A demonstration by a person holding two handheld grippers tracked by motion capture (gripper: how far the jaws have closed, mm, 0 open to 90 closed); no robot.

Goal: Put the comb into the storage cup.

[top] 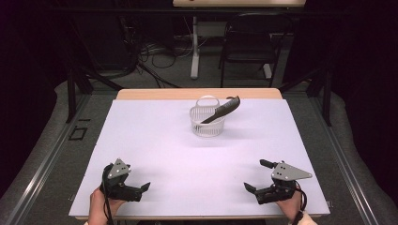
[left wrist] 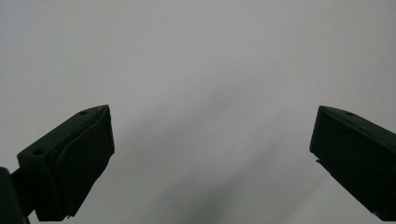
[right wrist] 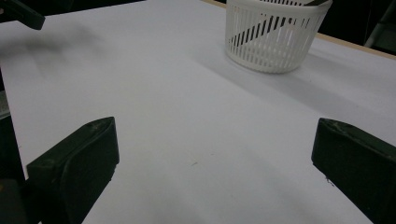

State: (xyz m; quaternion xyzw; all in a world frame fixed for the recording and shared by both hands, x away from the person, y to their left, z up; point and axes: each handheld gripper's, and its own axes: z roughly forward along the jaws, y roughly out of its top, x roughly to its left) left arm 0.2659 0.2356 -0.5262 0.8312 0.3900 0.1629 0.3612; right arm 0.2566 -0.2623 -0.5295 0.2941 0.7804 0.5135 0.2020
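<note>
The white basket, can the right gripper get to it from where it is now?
Probably yes. The right gripper sits open at the near edge, and only bare white table lies between it and the white basket, where a dark comb leans over the rim.

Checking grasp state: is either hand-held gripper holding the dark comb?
No, the dark comb leans in the white basket, while both hand-held grippers, left and right, sit open near the table's front edge.

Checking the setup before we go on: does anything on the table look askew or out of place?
Only one thing: the dark comb sits tilted in the white basket, its upper end sticking out over the rim to the right rather than lying inside. Both the left gripper and right gripper rest open, apart from it.
</note>
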